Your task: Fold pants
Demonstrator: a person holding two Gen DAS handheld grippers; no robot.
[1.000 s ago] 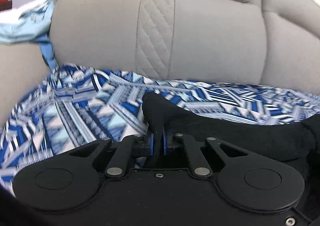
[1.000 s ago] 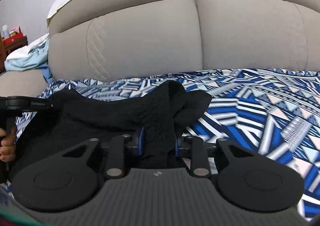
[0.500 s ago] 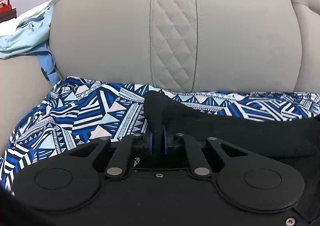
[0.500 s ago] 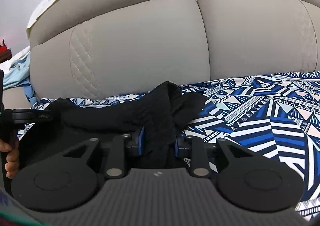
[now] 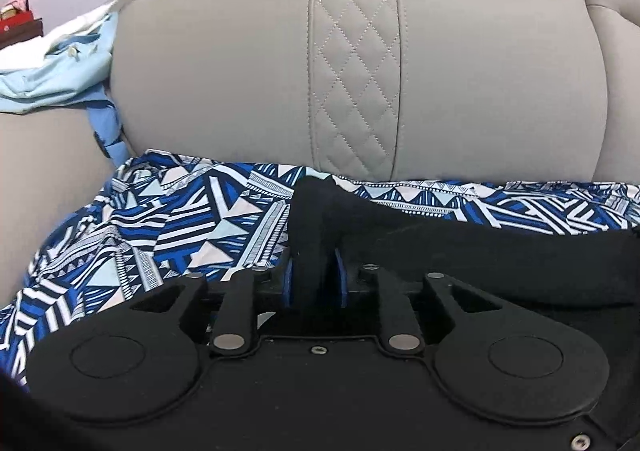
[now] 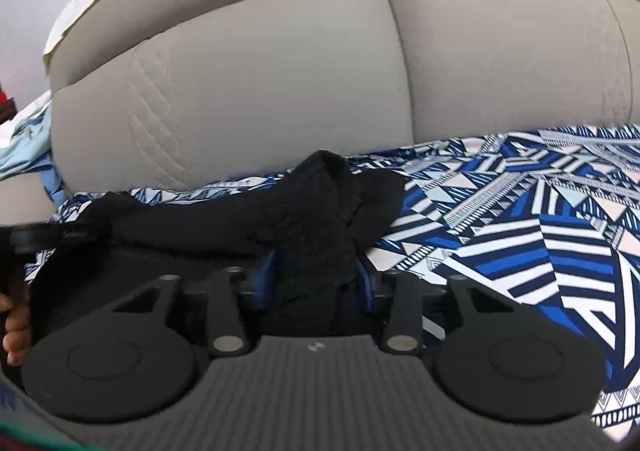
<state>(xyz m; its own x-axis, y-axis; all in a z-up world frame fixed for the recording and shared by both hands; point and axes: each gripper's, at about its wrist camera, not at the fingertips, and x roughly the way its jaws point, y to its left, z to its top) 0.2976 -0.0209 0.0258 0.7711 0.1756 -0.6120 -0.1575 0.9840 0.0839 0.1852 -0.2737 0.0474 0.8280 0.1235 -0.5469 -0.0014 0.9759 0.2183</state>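
Observation:
The black pants lie across the blue-and-white patterned cloth on the sofa seat. My left gripper is shut on one black corner of the pants, which sticks up between the blue pads. In the right wrist view my right gripper is shut on a thick bunched part of the pants. The stretch of pants between the two grippers runs left towards the left gripper's body. The fingertips of both grippers are hidden by fabric.
The beige sofa backrest rises close behind the pants. A light blue garment lies on the left armrest. The patterned cloth extends to the right. A hand holds the left gripper.
Both grippers have moved forward towards the backrest with the pants in them. The backrest looks closer and the left gripper's pads stand slightly wider around the fabric.

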